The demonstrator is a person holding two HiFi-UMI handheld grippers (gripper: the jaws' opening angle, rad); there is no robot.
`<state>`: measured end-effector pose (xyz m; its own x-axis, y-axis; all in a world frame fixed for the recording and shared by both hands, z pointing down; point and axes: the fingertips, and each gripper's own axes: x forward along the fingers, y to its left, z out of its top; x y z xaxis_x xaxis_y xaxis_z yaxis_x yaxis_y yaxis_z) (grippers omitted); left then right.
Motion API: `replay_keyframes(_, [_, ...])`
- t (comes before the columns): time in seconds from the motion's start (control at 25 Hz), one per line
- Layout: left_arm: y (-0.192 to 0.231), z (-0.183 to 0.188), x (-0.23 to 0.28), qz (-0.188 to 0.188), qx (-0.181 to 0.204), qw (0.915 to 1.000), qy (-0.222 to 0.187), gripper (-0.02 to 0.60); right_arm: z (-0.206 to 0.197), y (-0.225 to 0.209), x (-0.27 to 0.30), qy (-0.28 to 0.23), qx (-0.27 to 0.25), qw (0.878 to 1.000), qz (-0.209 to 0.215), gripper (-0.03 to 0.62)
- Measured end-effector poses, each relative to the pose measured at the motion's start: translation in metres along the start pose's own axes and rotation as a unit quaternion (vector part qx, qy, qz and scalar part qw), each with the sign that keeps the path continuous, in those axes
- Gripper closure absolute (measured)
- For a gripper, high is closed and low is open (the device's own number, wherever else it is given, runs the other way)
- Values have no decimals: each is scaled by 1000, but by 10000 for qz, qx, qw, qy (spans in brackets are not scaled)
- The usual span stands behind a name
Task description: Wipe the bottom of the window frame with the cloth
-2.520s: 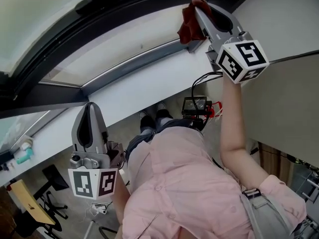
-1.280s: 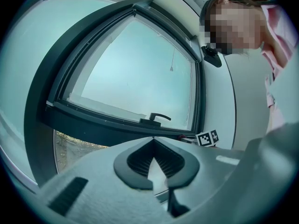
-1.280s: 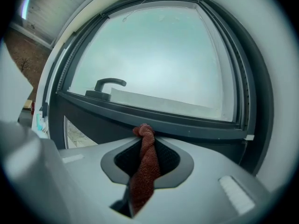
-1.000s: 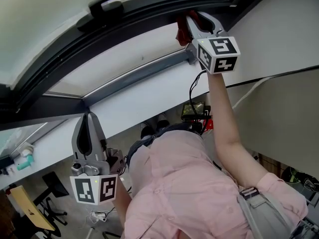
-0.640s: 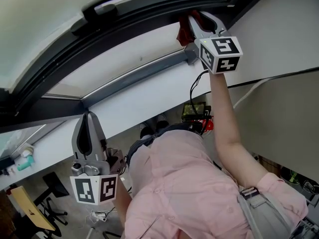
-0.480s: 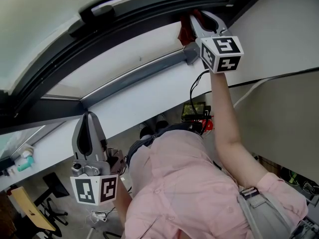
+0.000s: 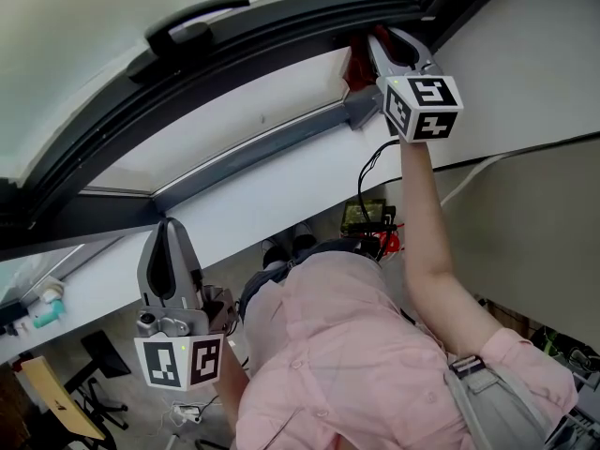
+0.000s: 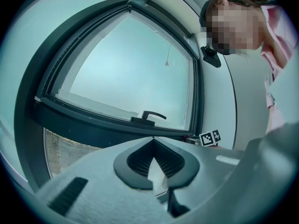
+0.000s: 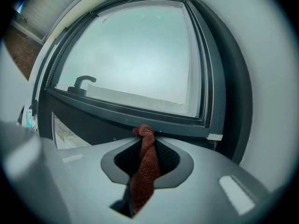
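Cloth (image 9: pixel 144 164), clenched in right gripper (image 7: pixel 367 50) jaws, touches window frame (image 9: pixel 168 119) bottom; left gripper (image 8: pixel 152 143) jaws closed, empty.

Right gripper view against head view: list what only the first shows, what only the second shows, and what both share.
Only the right gripper view: the cloth seen close up, twisted and pinched in the right tongs, its tip at the bottom frame rail. Only the head view: the left tongs, held low beside the person's pink shirt. Both: the cloth, the rail and the window handle.
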<state>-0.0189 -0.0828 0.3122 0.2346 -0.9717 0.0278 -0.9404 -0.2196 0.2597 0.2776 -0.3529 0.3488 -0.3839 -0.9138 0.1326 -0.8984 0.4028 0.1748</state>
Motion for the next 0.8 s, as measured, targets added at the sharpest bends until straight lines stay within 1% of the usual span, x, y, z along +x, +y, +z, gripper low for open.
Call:
replay_keyframes(0.44, [2,1,3,17,-4,10000,3,581,-5,-29,-2,44,93,9993,-347,531])
replay_keyframes(0.8, [1,0,7,5,-9,10000,4,581,-10,-49,-3,95,134,9984,-536,531])
